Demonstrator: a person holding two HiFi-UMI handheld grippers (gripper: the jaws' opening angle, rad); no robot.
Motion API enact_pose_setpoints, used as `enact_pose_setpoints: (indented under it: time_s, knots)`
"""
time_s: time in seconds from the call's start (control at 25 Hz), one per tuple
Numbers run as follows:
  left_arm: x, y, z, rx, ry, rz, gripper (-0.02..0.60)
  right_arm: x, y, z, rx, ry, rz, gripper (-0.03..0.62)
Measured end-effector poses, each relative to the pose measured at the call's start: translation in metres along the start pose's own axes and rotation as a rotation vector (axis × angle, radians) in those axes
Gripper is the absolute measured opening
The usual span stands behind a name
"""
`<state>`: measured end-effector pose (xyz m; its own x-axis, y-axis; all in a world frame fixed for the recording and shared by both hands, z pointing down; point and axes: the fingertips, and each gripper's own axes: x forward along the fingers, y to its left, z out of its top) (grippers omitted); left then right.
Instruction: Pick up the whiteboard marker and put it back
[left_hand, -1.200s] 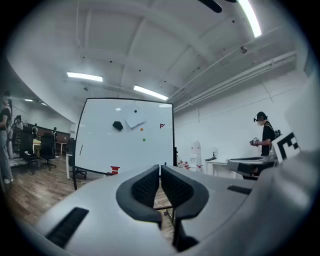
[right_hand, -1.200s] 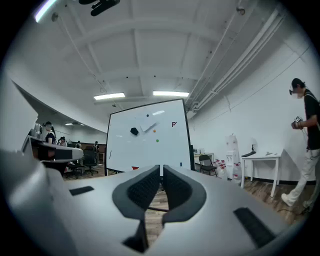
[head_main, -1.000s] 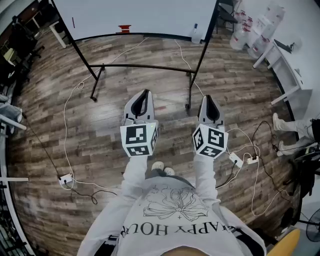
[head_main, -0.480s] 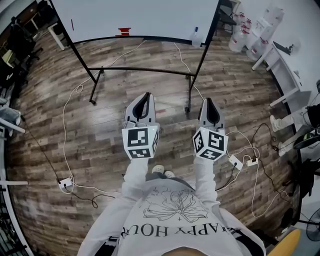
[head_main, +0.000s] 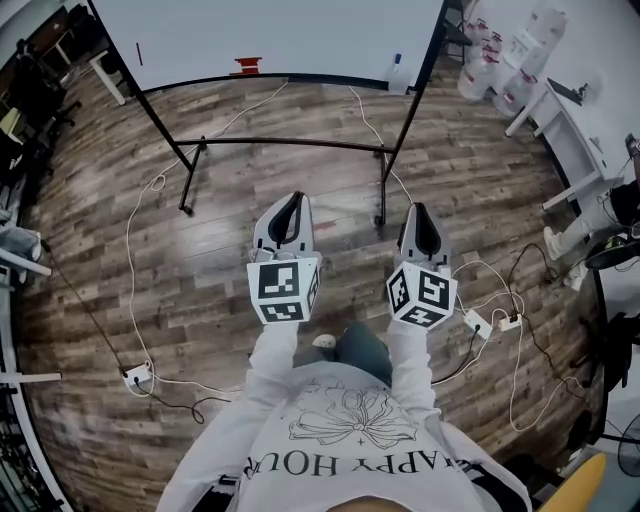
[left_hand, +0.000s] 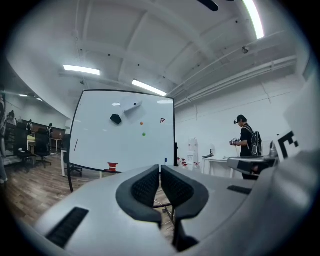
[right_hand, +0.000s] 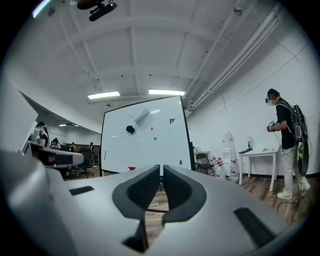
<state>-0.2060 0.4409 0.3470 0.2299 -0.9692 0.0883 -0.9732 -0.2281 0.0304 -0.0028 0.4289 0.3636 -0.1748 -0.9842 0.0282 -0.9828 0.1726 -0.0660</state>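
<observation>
A white whiteboard on a black wheeled stand faces me across the wooden floor. A thin dark stick, which may be the marker, clings to the board's left side; it also shows in the left gripper view and the right gripper view. A small red object sits on the board's lower ledge. My left gripper and right gripper are held side by side, pointing level at the board and well short of it. The left gripper and the right gripper are both shut with nothing between the pads.
White cables and power strips trail over the floor around the stand. Water jugs and a white table stand at the right. A person with a backpack stands by that table. Office chairs are at the left.
Both shut grippers have drifted a little toward the whiteboard and lower as the person steps forward. The stand now lies nearer. Neither jaw has opened.
</observation>
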Motion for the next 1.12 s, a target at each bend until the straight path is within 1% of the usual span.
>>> enact_pose_setpoints:
  time_s: [0.28,0.52,0.68,0.92,1.12]
  knots:
    - [0.044,0.005,-0.002,0.000,0.013,-0.003,0.012,0.045,-0.018,-0.003,0.015,0.011,-0.021,0.018]
    - [0.101,0.017,-0.005,-0.001,0.017,0.033,0.012,0.106,-0.037,-0.002,0.013,-0.004,-0.006,0.019]
    - [0.153,0.017,0.000,0.007,0.014,0.054,0.012,0.160,-0.059,0.001,0.016,-0.009,0.008,0.018]
    - [0.242,0.018,0.016,0.000,0.005,0.084,0.012,0.250,-0.095,0.019,0.008,-0.021,0.036,0.018]
    - [0.317,0.009,0.027,-0.004,-0.005,0.095,0.012,0.318,-0.129,0.030,-0.005,-0.031,0.054,0.018]
